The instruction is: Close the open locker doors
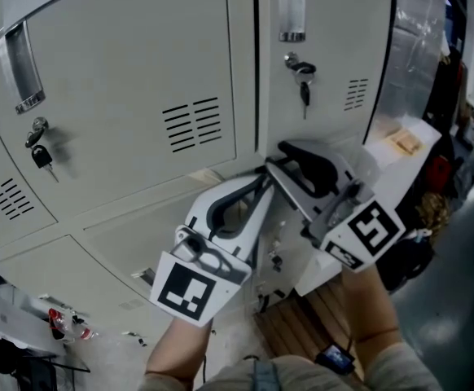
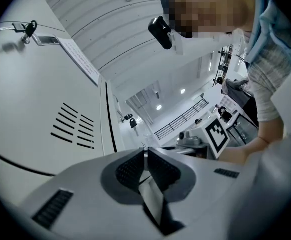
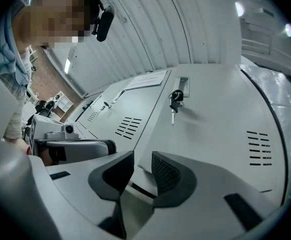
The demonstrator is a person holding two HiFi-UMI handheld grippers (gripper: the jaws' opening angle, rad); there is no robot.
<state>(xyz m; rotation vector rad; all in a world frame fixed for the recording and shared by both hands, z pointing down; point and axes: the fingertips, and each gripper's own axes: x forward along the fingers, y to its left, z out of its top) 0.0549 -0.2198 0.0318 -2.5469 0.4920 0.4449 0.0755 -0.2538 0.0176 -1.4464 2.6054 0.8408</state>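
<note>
Grey locker doors fill the head view. The upper left door (image 1: 123,96) and upper right door (image 1: 335,47) each have a key in the lock and lie flush. Below them a white panel (image 1: 392,177), seemingly an open lower door, juts out at the right. My left gripper (image 1: 261,179) is shut and empty, its tips by the vented door (image 2: 35,109). My right gripper (image 1: 287,150) is open at the lower corner of the keyed door (image 3: 210,119). That corner shows between its jaws (image 3: 143,160); I cannot tell if they touch it.
A lower left door (image 1: 131,235) lies under my left gripper. Keys (image 1: 274,259) hang beneath the grippers. Wooden slats (image 1: 302,324) lie on the floor below. Clutter sits at the lower left (image 1: 25,324), and dark objects stand beyond the locker's right side (image 1: 449,96).
</note>
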